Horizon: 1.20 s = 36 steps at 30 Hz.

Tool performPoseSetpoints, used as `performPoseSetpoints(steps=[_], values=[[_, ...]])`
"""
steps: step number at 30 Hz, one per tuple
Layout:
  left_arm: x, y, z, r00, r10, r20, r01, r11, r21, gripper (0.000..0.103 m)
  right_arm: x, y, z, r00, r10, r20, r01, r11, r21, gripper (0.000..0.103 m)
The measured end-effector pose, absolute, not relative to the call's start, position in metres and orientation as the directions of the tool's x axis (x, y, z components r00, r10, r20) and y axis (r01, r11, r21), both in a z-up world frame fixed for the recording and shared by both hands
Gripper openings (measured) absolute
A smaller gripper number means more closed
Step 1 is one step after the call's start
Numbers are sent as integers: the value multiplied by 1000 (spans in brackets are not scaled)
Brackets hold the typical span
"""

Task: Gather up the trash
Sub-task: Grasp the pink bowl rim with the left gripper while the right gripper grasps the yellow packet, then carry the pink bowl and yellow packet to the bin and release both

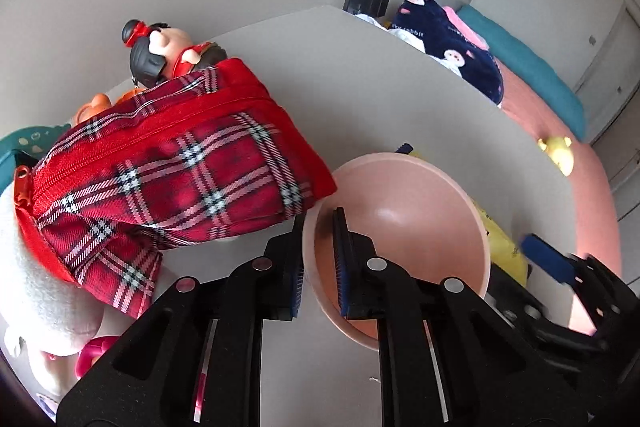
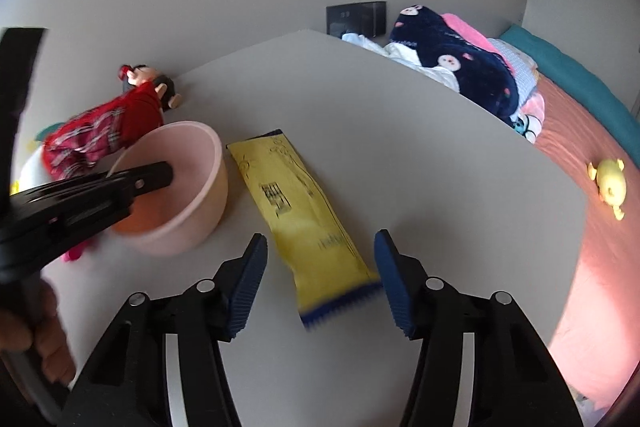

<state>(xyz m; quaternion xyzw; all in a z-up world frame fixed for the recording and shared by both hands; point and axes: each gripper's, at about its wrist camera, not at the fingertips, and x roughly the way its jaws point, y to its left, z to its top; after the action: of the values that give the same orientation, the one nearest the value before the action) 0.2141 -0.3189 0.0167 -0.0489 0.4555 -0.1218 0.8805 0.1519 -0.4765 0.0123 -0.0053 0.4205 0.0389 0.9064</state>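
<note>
A pink bowl [image 1: 400, 227] stands on the grey table [image 1: 360, 87]. My left gripper [image 1: 319, 227] is shut on the bowl's near rim, one finger outside the wall and one inside. The right wrist view shows the same gripper [image 2: 160, 175] reaching over the rim of the bowl [image 2: 192, 219]. A yellow snack wrapper [image 2: 296, 203] with a blue serrated end lies flat beside the bowl. My right gripper [image 2: 320, 279] is open, and the wrapper's near end lies between its blue pads without being pinched. In the left wrist view the wrapper [image 1: 500, 243] shows behind the bowl.
A red plaid pouch [image 1: 180, 167] and a black-haired doll [image 1: 160, 47] lie left of the bowl, with a white plush [image 1: 40, 287] below them. Past the table's right edge is a bed with a pink sheet [image 2: 580, 267], a navy blanket [image 2: 460, 67] and a yellow toy [image 2: 608, 187]. A hand [image 2: 40, 339] holds the left gripper.
</note>
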Motion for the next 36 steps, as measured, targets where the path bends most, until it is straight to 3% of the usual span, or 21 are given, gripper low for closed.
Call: performPoseSetpoints(steps=[4,7,10,20,36], values=[[213,-320,18,557,-262,-788,175,965,-198,12,173,-463,7,616,54,-786,-83,997,3,54],[212,-322,18,556,-263,-788,180,964,-196,12,178,-464,11,597,81,-799,-76,996,44,31],[210,-324,20,556,-270,-786,192,962,-195,12,171,-472,12,584,133,-801,-56,991,123,30],[173,-365,35,566,-311,-764,318,937,-146,12,100,-517,40,647,126,-752,29,982,189,31],[12,-446,41,508,-423,-750,566,820,-79,12,-68,-600,52,739,136,-659,121,937,329,31]])
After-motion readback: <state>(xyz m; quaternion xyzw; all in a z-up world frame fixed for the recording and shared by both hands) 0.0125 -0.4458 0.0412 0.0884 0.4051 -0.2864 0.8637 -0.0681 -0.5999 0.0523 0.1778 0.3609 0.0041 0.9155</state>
